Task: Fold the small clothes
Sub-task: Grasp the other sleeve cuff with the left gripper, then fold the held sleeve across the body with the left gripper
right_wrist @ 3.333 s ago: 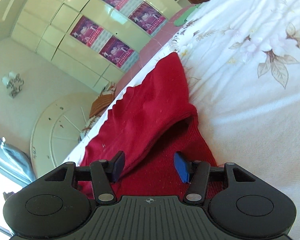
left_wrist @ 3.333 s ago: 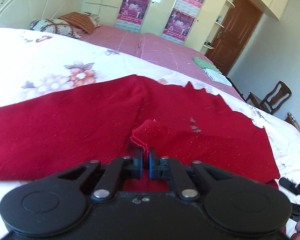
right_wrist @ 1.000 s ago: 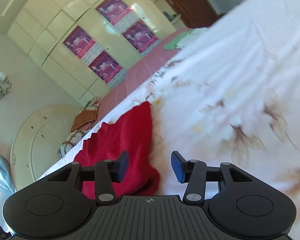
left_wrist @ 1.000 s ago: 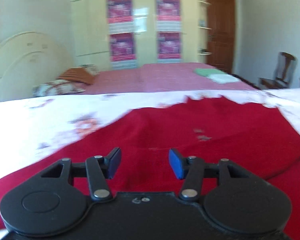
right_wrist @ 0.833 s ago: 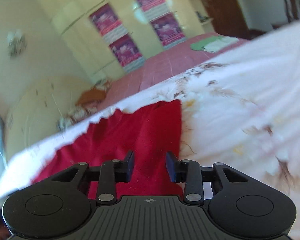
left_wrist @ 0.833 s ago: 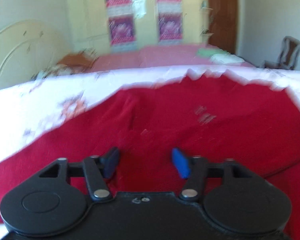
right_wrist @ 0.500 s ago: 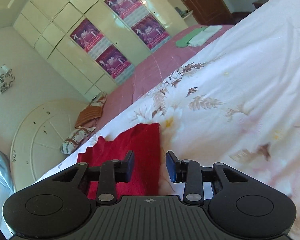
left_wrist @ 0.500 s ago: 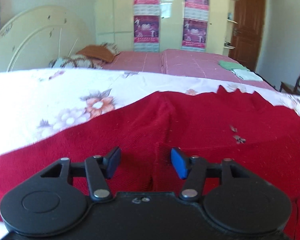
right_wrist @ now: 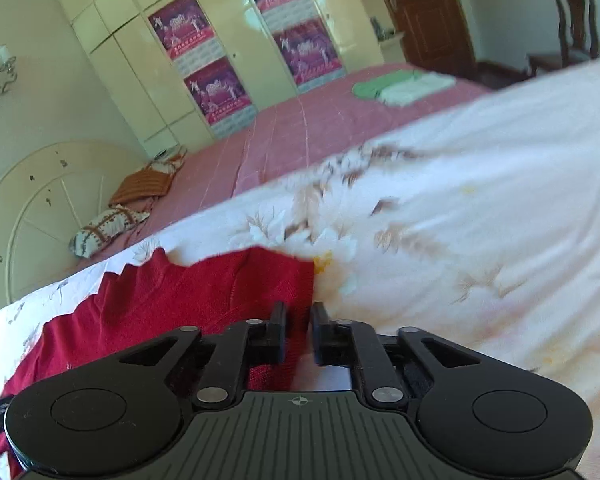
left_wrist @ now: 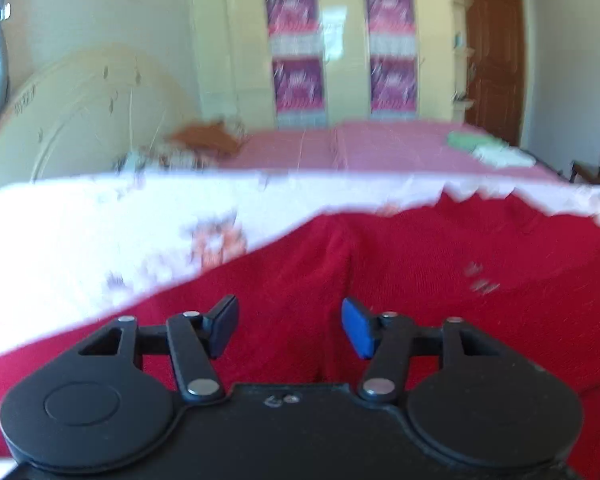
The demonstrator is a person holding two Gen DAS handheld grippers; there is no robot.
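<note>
On the bedspread (right_wrist: 480, 208), right tool (right_wrist: 298, 332) pinches red garment's (right_wrist: 204, 296) edge; left tool (left_wrist: 290, 326) gapes above.

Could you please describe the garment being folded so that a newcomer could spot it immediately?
Start at the bed with the white floral sheet. The red knitted garment lies flat on it, its side edge between the nearly closed fingers of the right tool. It is the only solid red cloth; the green and white folded cloths lie on the far pink bedspread.

Cream wardrobes (right_wrist: 204, 52) with purple posters (left_wrist: 296, 84), a brown door (left_wrist: 494, 56), a pink-covered bed (right_wrist: 300, 132), bright daylight.
</note>
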